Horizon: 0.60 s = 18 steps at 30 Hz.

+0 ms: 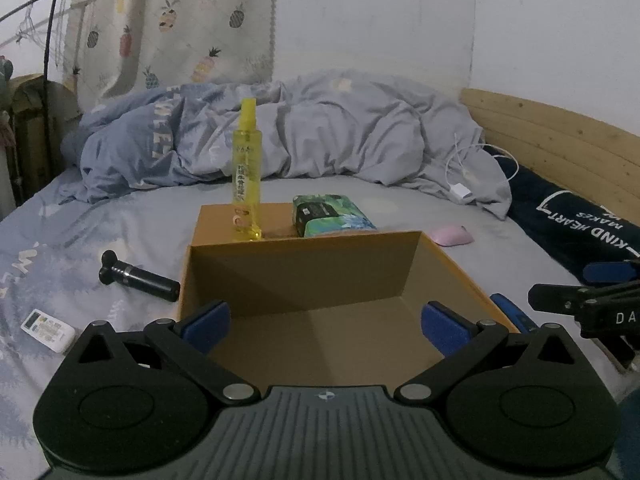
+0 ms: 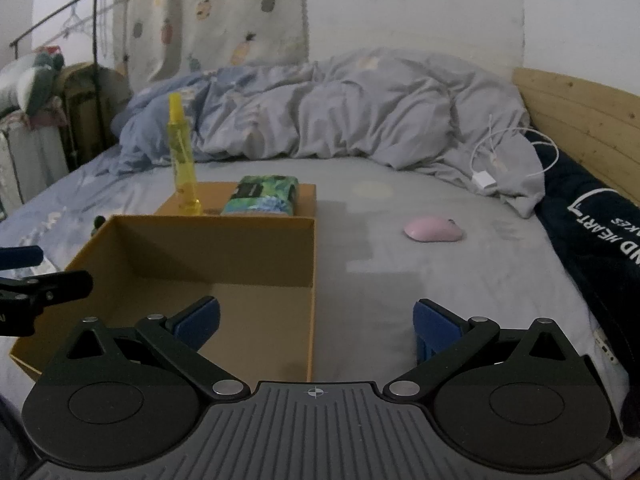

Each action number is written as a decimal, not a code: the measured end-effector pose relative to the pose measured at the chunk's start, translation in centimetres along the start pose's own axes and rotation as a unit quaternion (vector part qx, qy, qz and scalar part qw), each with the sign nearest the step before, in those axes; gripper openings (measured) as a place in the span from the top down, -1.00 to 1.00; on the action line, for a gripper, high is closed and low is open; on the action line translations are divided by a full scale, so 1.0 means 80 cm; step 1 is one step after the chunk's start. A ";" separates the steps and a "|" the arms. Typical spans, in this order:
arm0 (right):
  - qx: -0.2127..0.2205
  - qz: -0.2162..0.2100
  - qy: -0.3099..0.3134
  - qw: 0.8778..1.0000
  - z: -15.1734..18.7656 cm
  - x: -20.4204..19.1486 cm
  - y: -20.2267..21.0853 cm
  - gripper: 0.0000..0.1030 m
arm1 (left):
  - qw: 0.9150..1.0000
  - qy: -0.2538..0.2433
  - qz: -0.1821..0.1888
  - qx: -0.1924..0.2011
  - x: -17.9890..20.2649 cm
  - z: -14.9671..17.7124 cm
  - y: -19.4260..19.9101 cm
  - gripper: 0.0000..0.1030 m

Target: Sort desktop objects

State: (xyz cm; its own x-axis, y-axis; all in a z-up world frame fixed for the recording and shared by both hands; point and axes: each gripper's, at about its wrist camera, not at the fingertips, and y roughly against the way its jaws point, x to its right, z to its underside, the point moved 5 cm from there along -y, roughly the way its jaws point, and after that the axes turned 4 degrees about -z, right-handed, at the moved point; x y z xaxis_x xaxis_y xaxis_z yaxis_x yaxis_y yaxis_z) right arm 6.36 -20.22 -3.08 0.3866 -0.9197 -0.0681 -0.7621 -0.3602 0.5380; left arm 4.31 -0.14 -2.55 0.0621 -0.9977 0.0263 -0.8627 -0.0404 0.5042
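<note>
An empty open cardboard box (image 1: 304,276) sits on the bed, also in the right wrist view (image 2: 208,248). Behind it a flat box lid (image 1: 216,220) carries an upright yellow spray bottle (image 1: 247,172) and a green tissue pack (image 1: 328,214). A pink mouse (image 2: 434,229) lies right of the box. A black cylinder tool (image 1: 138,278) and a white remote (image 1: 48,330) lie to its left. My left gripper (image 1: 326,322) is open and empty over the box. My right gripper (image 2: 316,320) is open and empty at the box's right wall.
A rumpled grey duvet (image 1: 320,128) lies at the back of the bed. A white charger and cable (image 2: 486,178) lie by a dark pillow (image 2: 592,216) along the wooden headboard (image 2: 580,116). A clothes rack (image 2: 60,80) stands at the left.
</note>
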 end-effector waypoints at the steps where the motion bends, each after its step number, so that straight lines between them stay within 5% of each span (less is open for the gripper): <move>1: 0.000 0.000 0.000 1.000 -0.002 0.001 0.000 -1.00 | 1.000 0.000 0.000 0.000 0.000 0.000 0.000 -1.00; 18: 0.001 0.001 0.000 1.000 0.001 0.000 -0.005 -1.00 | 1.000 0.000 0.000 -0.002 -0.009 0.014 -0.004 -1.00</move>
State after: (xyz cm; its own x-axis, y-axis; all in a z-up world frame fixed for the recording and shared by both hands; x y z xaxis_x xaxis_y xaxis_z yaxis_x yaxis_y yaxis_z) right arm 6.63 -20.07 -3.35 0.3856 -0.9203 -0.0664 -0.7638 -0.3588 0.5365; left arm 4.02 0.54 -3.69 0.0619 -0.9977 0.0270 -0.8609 -0.0397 0.5072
